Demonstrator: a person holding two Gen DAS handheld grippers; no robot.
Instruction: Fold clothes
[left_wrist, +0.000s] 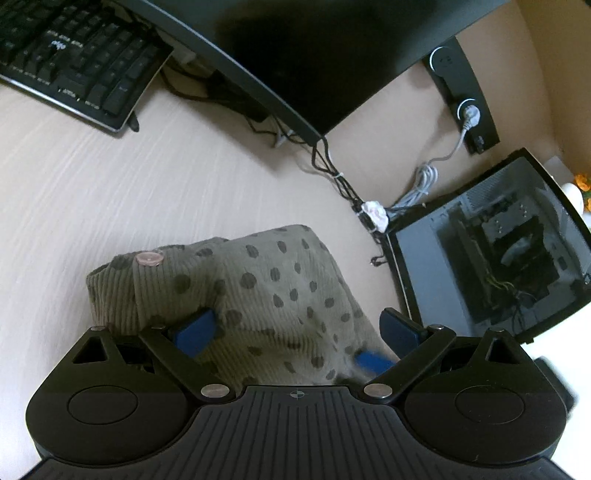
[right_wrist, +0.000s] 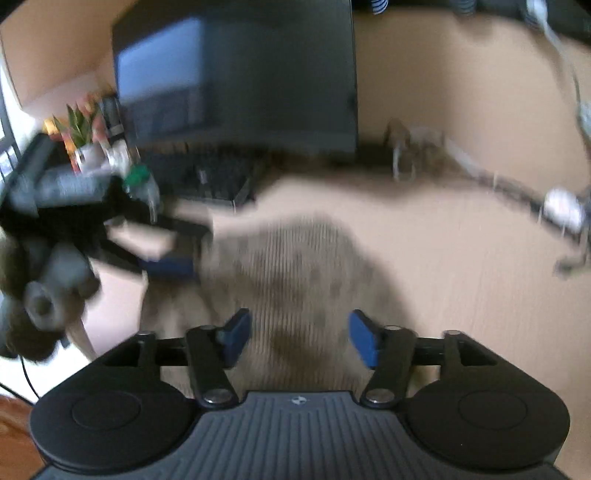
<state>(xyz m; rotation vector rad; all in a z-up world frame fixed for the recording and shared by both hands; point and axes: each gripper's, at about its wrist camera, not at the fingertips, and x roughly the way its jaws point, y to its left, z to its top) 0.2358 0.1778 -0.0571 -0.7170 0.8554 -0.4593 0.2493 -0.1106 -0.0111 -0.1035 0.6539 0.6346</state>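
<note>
The left gripper (left_wrist: 295, 328) is holding its jaws wide apart over the spotted garment (left_wrist: 258, 295). One blue pad (left_wrist: 195, 332) is pressing into the cloth, and the other pad (left_wrist: 399, 328) is sitting off the right edge of the cloth. The jaws are released and are gripping nothing. A second blue piece (left_wrist: 371, 361) is poking in near the right pad, but it is too blurry to name.

The right gripper (right_wrist: 299, 338) is also keeping its jaws apart, with nothing between them. Its picture is very blurry. The same garment (right_wrist: 295, 266) is lying just beyond its pads.

The garment is a green-gray ribbed cloth with dark dots. It is bunched up on the pale wooden table (left_wrist: 110, 192), close to the grippers. A pink button (left_wrist: 149, 257) is showing at its far left edge.

Farther away on the left, a black keyboard (left_wrist: 74, 62) is resting on the table. A big dark monitor (left_wrist: 314, 55) is standing behind it. Black cables (left_wrist: 332, 173) are trailing down from the monitor. On the right, a computer case (left_wrist: 491, 251) with a glass side is standing on the table. A gray cord (left_wrist: 424, 181) is lying coiled beside it.
</note>
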